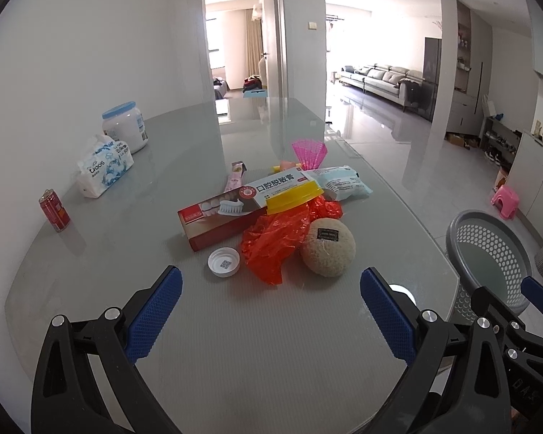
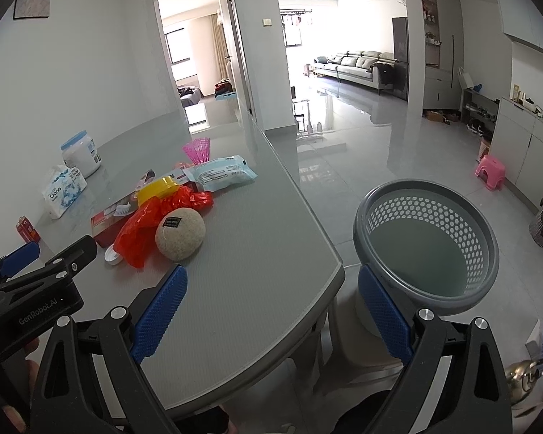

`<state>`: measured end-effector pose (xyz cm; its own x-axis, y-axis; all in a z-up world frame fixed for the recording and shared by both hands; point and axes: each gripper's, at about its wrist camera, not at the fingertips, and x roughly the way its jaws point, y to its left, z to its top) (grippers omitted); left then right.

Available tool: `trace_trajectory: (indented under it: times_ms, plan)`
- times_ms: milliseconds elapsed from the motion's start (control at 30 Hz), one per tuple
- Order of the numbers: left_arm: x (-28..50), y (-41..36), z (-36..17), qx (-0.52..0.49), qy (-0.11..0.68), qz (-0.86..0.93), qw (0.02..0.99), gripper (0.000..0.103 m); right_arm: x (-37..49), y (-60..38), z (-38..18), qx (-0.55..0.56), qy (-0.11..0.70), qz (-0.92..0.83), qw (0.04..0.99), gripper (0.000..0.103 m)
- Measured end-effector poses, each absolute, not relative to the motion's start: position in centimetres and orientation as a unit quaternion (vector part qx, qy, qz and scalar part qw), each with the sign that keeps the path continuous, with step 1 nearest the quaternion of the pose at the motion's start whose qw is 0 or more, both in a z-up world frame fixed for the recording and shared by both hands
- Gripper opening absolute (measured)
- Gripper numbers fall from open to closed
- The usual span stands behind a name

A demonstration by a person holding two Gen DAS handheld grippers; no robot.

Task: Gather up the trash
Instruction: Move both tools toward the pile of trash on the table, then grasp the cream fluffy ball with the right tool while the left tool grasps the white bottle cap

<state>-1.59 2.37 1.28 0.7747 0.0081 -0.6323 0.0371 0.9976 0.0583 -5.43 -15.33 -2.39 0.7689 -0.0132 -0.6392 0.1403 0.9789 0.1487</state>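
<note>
A heap of trash lies mid-table: a toothpaste box (image 1: 221, 217), a red plastic bag (image 1: 277, 242), a round beige sponge (image 1: 327, 247), a white cap (image 1: 223, 262), a yellow lid (image 1: 293, 195), a pale blue wipes pack (image 1: 344, 181) and a pink pleated piece (image 1: 309, 152). My left gripper (image 1: 271, 311) stands open just short of the cap and bag, holding nothing. My right gripper (image 2: 271, 311) is open and empty over the table's corner, with the grey perforated basket (image 2: 430, 213) beside its right finger. The same sponge (image 2: 180, 233) and bag (image 2: 144, 228) lie to its left.
By the wall stand a red can (image 1: 54, 209), a tissue pack (image 1: 103, 166) and a blue-lidded jar (image 1: 125, 130). The grey glass table (image 2: 253, 271) ends in a rounded edge near the basket. A pink stool (image 2: 488, 171) sits on the shiny floor.
</note>
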Motion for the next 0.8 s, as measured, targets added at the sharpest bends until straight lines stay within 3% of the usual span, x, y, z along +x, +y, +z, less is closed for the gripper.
trace_trajectory:
  times_ms: [800]
  plan:
    - [3.6, 13.1, -3.8, -0.007, 0.375, 0.066, 0.924, 0.097, 5.8, -9.5, -7.7, 0.061, 0.4, 0.077, 0.911, 0.091]
